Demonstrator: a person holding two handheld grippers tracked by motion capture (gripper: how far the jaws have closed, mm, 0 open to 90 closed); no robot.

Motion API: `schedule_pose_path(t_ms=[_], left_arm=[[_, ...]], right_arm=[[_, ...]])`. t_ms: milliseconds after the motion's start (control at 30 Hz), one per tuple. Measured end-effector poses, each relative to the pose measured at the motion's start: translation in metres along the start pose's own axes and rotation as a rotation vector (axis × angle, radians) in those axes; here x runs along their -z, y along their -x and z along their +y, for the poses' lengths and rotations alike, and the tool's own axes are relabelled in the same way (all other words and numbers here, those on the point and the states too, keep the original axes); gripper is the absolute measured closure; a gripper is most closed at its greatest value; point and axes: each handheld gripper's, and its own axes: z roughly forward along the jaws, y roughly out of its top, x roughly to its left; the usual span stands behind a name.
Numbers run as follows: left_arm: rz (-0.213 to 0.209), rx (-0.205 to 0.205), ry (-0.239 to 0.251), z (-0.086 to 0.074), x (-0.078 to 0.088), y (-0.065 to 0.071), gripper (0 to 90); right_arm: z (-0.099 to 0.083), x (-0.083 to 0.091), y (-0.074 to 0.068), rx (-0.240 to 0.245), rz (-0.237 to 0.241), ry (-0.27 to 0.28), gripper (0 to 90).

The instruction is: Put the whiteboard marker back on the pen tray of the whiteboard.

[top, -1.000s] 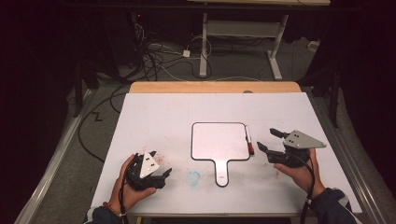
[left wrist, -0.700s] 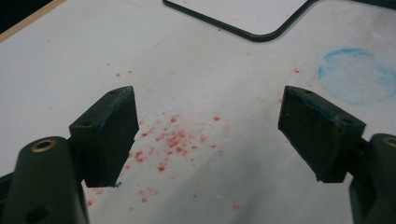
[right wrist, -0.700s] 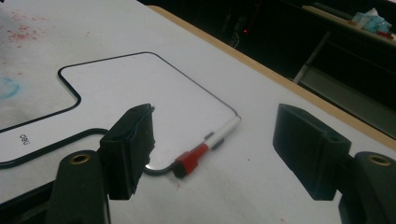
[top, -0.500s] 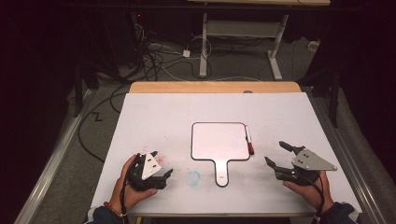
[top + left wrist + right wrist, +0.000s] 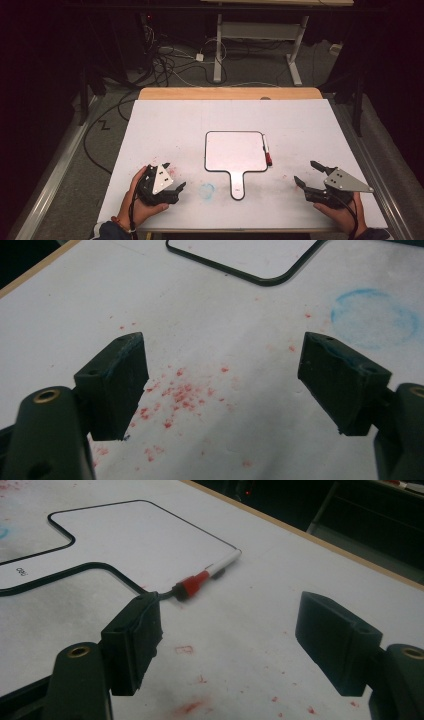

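Since the earlier frames the right gripper (image 5: 309, 173) has come back from beside the marker toward the near right corner of the table (image 5: 310, 120) and dropped lower, and its fingers have just been opening with nothing between them. The left gripper (image 5: 173, 175) has kept its place at the near left.

Nearest, the left gripper sits in a hand (image 5: 135, 202) low over the table, its fingers (image 5: 117, 385) spread wide over a scatter of red specks (image 5: 180, 395), empty. Just to its right a faint blue ring (image 5: 207, 189) is smudged on the white surface. At the near right the right gripper rests in the other hand (image 5: 342, 215), fingers (image 5: 135, 640) wide apart and gripping nothing, pointing left and away toward the marker.

Farther in, at the middle of the table, lies the whiteboard (image 5: 234, 150), flat, its handle pointing toward the near edge. The marker (image 5: 267, 151) lies just beside the board's right edge, along it, red cap at the near end, well apart from both grippers. In the right gripper view the marker (image 5: 202, 580) lies just beyond the left finger's tip.

Beyond the far edge, cables (image 5: 170, 60) lie across the floor.
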Motion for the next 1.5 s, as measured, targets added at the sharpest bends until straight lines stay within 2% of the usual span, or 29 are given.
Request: schedule_pose_path(t_ms=[733,1133,1333,1500], left_arm=[[-0.007,-0.006,-0.012,0.001,-0.004,-0.001,19.4],[-0.016,-0.001,-0.017,0.002,-0.009,-0.002,19.5],[-0.011,-0.015,-0.014,0.004,-0.009,0.0,19.5],[-0.017,-0.017,-0.024,0.005,-0.013,0.0,19.4]], right_arm=[[0.002,-0.003,-0.004,0.025,0.013,-0.001,27.1],[0.001,-0.003,-0.004,0.019,0.006,-0.001,26.9],[0.0,-0.002,-0.007,0.047,0.01,-0.01,26.9],[0.0,0.001,-0.006,0.037,-0.004,0.001,26.1]])
